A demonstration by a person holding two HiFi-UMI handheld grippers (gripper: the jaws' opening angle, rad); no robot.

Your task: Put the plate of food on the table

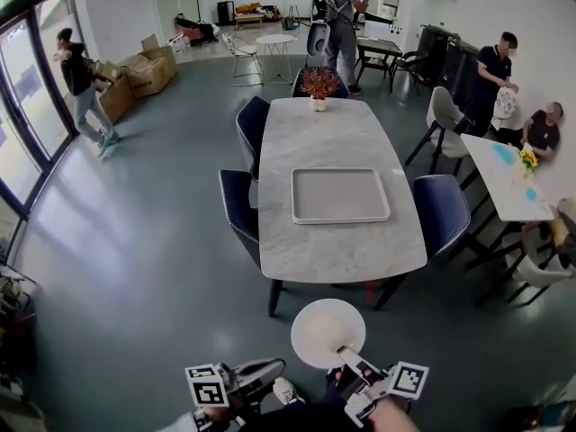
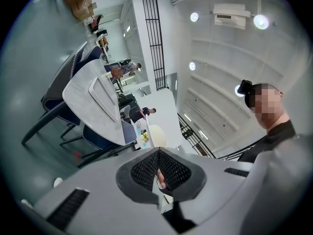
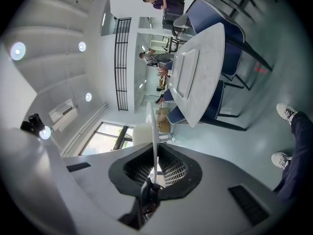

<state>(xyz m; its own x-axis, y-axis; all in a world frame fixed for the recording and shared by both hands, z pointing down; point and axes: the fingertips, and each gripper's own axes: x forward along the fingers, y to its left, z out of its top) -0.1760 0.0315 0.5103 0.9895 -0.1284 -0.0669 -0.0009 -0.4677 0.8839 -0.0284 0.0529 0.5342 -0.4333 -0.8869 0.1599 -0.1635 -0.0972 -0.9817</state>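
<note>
Bright daylight from windows (image 1: 22, 97); sharp focus; fisheye-warped edges.

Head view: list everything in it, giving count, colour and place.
dining table: one, grey marble, centre
tray: one, pale grey, on the dining table
potted plant: one, reddish-brown in white pot, table's far end
chairs: four, dark blue, around the table
plate: one, white, held short of the table's near edge
cardboard boxes: several, brown, far left
side table: one, white, right
bystanders: at least four, left, back and right
left hand-held gripper: one, grey, bottom left, jaws together, empty
right hand-held gripper: one, grey, bottom right, shut on the plate's rim
</note>
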